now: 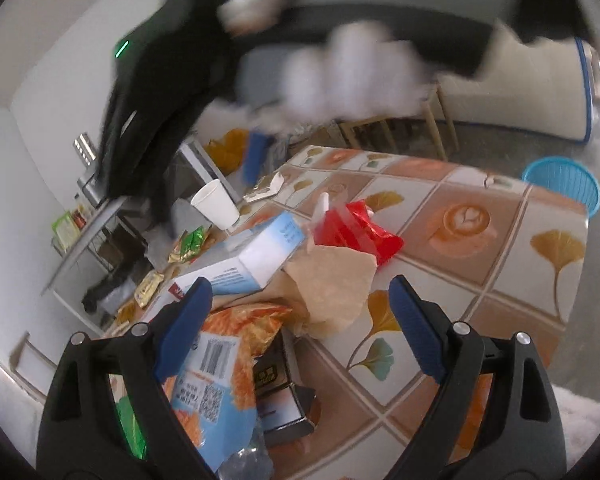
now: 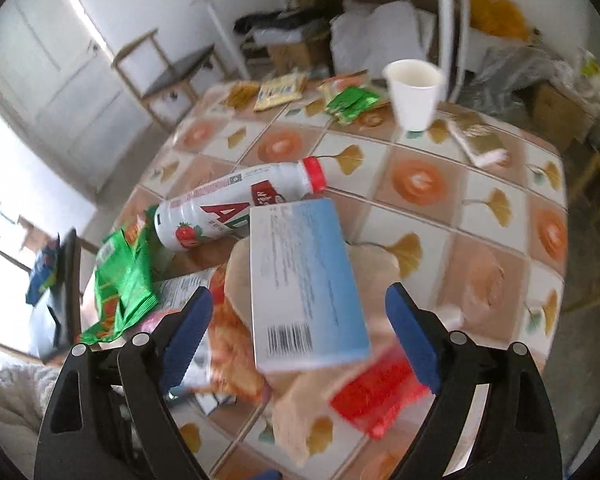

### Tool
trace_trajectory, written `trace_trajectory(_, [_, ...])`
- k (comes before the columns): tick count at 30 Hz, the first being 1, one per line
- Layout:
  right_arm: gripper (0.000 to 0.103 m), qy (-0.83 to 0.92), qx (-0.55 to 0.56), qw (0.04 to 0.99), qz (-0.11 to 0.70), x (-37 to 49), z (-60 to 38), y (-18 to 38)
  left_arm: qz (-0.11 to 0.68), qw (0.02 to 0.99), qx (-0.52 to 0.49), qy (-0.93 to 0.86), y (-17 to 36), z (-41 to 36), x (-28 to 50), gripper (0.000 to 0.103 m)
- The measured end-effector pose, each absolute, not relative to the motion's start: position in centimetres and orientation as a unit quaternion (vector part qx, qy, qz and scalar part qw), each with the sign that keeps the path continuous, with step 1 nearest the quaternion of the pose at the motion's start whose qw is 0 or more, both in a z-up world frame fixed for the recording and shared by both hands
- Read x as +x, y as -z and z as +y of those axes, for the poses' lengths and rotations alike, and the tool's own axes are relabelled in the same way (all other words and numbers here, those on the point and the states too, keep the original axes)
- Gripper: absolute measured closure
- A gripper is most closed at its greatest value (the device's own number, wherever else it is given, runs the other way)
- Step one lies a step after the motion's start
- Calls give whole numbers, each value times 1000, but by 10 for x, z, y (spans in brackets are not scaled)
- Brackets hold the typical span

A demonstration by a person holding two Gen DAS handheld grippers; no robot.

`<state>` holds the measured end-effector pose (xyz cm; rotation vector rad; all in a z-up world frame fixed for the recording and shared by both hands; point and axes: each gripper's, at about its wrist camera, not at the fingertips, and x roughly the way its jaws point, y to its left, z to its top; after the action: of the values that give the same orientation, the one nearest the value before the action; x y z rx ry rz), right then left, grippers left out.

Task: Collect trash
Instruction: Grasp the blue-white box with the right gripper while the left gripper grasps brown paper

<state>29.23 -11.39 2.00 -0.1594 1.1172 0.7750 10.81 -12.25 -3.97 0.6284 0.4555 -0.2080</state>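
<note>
Right wrist: blue box (image 2: 306, 280) lies between the gaping right claw (image 2: 298, 318).

Desk (image 2: 416, 216): smooth printed covering, slight sheen. Blue-white box (image 2: 306, 280): matt cardboard. Bottle (image 2: 236, 204): glossy white plastic, red cap. Cup (image 2: 414, 94): matt white paper. Green packets (image 2: 120, 276): shiny crinkled foil. Orange snack bag (image 1: 224, 344): glossy plastic film. Red bag (image 1: 354, 232): thin glossy plastic. Tan sheet (image 1: 332, 284): matt crumpled paper. Basket (image 1: 566, 184): blue plastic mesh. Left tool (image 1: 300, 316): matt black plastic arms, blue rubbery-looking pads, metal pins.
</note>
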Motion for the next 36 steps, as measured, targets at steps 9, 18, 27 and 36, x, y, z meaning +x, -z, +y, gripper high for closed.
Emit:
trace_trajectory(9, [18,-350,-112,742,561,321,-74,14,239,908,330,102,55,-126,122,31])
trace_trajectory(18, [18,-330,-126,719,598,334,-62,41,267,897,332,117,54,-130,137,46])
trace_trajectory(27, [33,-323,-117,716,608,335,-63,44,295,893,316,122,62,-127,154,83])
trace_trajectory(36, [33,-313,-91,739,589,334,-76,28,275,907,294,125,55,-122,155,101])
